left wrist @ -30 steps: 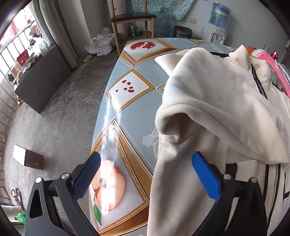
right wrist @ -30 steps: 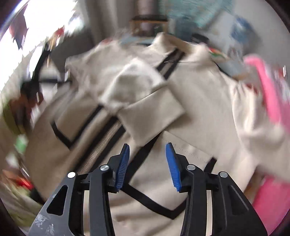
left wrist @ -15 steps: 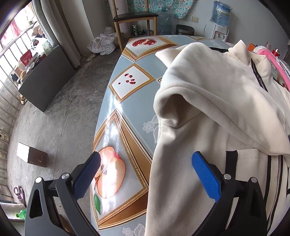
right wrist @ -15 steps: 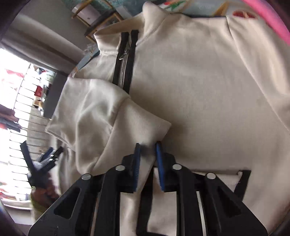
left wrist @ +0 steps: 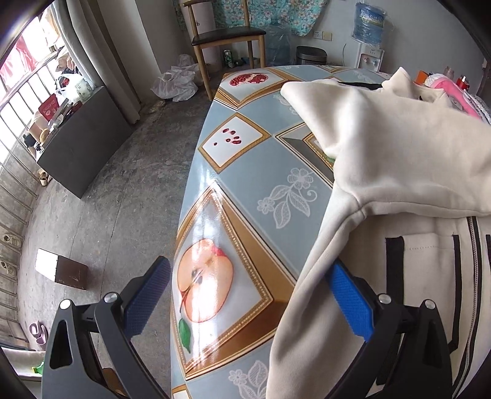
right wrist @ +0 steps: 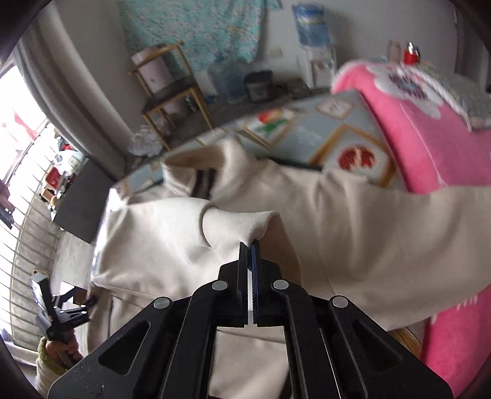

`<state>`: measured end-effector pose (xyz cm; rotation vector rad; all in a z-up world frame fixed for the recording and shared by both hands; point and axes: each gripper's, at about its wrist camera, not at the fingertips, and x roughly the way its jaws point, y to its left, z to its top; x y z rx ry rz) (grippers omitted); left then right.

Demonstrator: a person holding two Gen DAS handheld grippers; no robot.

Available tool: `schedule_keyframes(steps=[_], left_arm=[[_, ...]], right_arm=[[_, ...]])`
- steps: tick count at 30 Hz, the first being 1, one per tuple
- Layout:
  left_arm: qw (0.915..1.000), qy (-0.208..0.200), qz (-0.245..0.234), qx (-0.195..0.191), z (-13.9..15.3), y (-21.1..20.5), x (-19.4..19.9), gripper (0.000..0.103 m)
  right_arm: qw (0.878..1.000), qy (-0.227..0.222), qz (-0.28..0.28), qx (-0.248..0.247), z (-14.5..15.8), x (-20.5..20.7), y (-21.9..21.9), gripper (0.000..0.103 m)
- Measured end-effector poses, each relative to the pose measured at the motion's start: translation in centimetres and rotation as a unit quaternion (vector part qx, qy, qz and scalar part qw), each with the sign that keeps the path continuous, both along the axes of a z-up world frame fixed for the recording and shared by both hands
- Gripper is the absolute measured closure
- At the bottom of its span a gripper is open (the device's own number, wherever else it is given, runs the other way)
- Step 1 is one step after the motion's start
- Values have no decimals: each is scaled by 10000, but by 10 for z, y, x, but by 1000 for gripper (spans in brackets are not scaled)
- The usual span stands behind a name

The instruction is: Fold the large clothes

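Note:
A cream jacket (left wrist: 399, 153) with black zip trim lies on the fruit-patterned table (left wrist: 245, 159). My left gripper (left wrist: 248, 297) stands wide open over the table's left edge. Its left pad is past the table's rim, and its right pad (left wrist: 349, 302) touches the jacket's hanging side edge. In the right wrist view my right gripper (right wrist: 250, 245) is shut on a raised fold of the jacket's sleeve (right wrist: 239, 224), held above the jacket's body (right wrist: 337, 221). The left gripper (right wrist: 58, 310), held in a hand, shows at the lower left of that view.
A pink garment (right wrist: 429, 129) lies on the table's right side, against the jacket. Beyond the table's left edge the floor holds a dark cabinet (left wrist: 83, 147), a small box (left wrist: 61, 270) and a wooden chair (left wrist: 227, 33). A water dispenser (left wrist: 368, 27) stands at the far wall.
My right gripper closed on the sleeve fold, rolled and carried it up across the jacket. In the left view the sleeve's fold has slid away to the right. The left gripper stayed open.

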<state>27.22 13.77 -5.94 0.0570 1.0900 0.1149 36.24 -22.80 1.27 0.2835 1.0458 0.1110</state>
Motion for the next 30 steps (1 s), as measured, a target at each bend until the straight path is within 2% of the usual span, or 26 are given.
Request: schedule_keyframes(steps=[3, 8, 11, 12, 13, 15, 16, 19, 21, 22, 25, 28, 30], left_arm=[[10000, -6, -1, -28, 2, 1, -1, 5], [9994, -230, -103, -230, 20, 4, -3, 5], [9980, -463, -115, -420, 35, 10, -2, 5], [9973, -570, -156, -441, 39, 10, -3, 5], [9970, -632, -186, -405, 41, 9, -2, 5], [9967, -680, -291, -339, 41, 5, -3, 8], [9964, -689, -372, -319, 40, 2, -4, 10], [9962, -639, -570, -186, 34, -8, -9, 15], [9954, -600, -743, -93, 28, -18, -12, 17], [9951, -596, -785, -55, 26, -21, -12, 18], [9948, -554, -846, 69, 18, -29, -11, 27], [9953, -525, -810, 57, 13, -31, -5, 36], [9961, -495, -733, 43, 9, -28, 1, 41]], right_arm=[[9987, 418, -196, -228, -38, 7, -13, 101], [9983, 431, -387, 94, -37, -11, -34, 101], [9987, 343, -354, 145, -28, -14, -33, 93], [9989, 312, -335, 76, -22, -14, -31, 86], [9991, 268, -316, -73, -17, -14, -27, 74], [9990, 118, -202, -384, -2, -13, -15, 66], [9991, 60, -108, -415, 4, -12, -7, 66], [9984, 4, 556, -26, 23, 4, 37, 61], [9935, -42, 1140, 12, 33, 20, 80, 49], [9874, -49, 1582, -26, 39, 31, 112, 41], [9601, 69, 2795, -74, 42, 64, 211, 39], [9418, 229, 3339, -321, 25, 100, 288, 39], [9317, 546, 3549, -555, -1, 128, 334, 39]])
